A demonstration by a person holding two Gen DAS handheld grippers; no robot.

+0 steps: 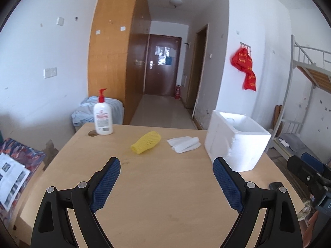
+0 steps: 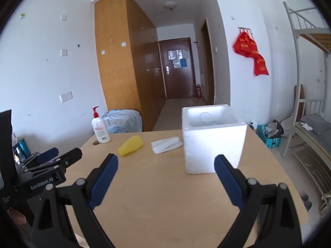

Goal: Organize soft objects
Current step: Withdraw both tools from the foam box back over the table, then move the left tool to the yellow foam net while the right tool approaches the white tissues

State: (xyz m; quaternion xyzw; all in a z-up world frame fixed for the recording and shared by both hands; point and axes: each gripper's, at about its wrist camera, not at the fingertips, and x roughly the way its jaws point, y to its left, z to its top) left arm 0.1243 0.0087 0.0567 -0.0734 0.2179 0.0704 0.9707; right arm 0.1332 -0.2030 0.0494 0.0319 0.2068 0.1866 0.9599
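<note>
Both the left gripper (image 1: 166, 170) and right gripper (image 2: 166, 166) are held with jaws released above the table (image 1: 161, 196). Left of the foam box (image 2: 213, 138), white foam sheets (image 2: 166, 144) and a yellow foam net (image 2: 130, 145) are seen lying.

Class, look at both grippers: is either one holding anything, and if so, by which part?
Nothing is held. The left gripper and right gripper are both open above the table, short of the yellow foam net.

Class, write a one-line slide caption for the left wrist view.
Open left gripper hovers above a wooden table bearing yellow foam netting, white foam sheets and a foam box.
</note>
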